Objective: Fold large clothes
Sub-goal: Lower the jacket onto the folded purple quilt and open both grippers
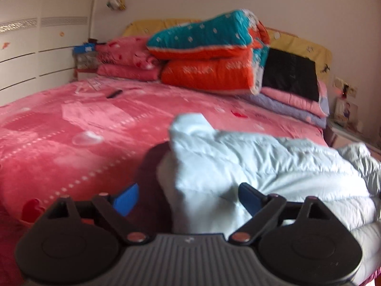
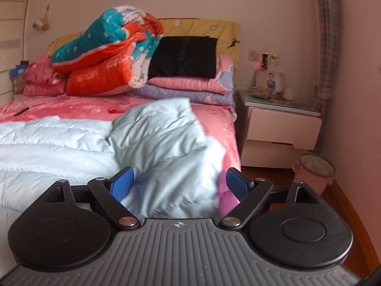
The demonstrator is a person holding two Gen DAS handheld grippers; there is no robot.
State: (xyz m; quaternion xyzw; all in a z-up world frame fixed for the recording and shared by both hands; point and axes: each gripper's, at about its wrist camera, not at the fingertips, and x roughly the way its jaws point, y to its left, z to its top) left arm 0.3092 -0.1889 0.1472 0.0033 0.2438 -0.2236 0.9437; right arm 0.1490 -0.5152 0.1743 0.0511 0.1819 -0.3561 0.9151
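Note:
A pale blue puffy jacket (image 1: 262,157) lies crumpled on the near part of a bed with a pink cover (image 1: 71,124). In the left wrist view a raised fold of it stands between the blue pads (image 1: 126,200) of my left gripper (image 1: 188,200), which is open; the left pad is clear of the cloth. In the right wrist view the jacket (image 2: 59,147) spreads to the left, and a bunched corner of it lies between the wide-apart pads (image 2: 238,186) of my open right gripper (image 2: 179,186), near the bed's right edge (image 2: 228,128).
Folded teal-and-orange quilts (image 1: 209,54), pink bedding and a black cushion (image 2: 183,57) are piled at the headboard. A dark remote (image 1: 114,93) lies on the cover. A white nightstand (image 2: 281,124) and a pink bin (image 2: 314,169) stand right of the bed; a wardrobe (image 1: 35,35) stands at left.

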